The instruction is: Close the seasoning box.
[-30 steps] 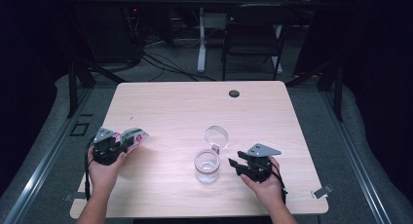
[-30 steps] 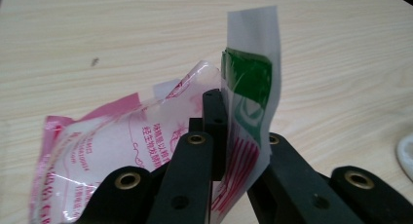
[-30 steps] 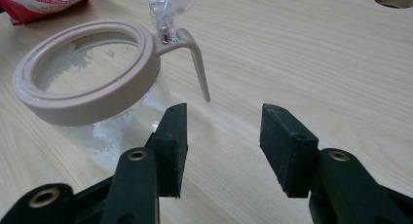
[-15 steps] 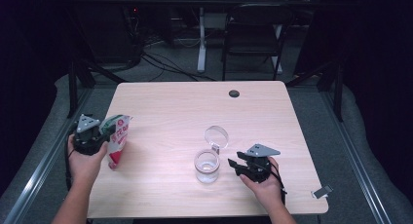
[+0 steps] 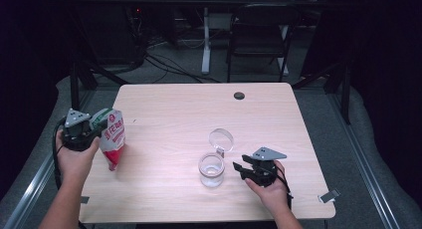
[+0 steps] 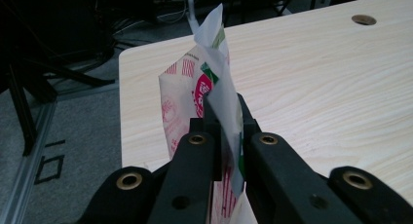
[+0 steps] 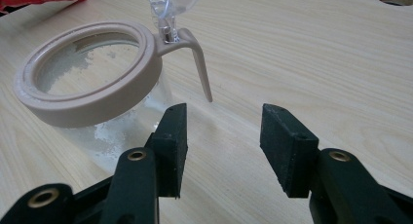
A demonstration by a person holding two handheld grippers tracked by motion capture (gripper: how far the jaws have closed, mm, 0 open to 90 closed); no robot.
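Pouch (image 5: pixel 112 135) lifted upright at frame left, top seam pinched by left gripper (image 5: pixel 94 127); soft, light. Right gripper (image 5: pixel 241 169) wide, beside jar (image 5: pixel 211 169).

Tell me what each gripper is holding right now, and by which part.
The left gripper pinches the pouch by its flat edge near the top. The right gripper holds nothing, open beside the jar.

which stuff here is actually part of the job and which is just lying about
In use:
- pouch, pinched at its top edge by the left gripper, lifted upright
- glass jar, lid flipped open, white residue inside
- right gripper, fingers open beside the jar

Lying about:
- cable hole in the table
- chair behind the table
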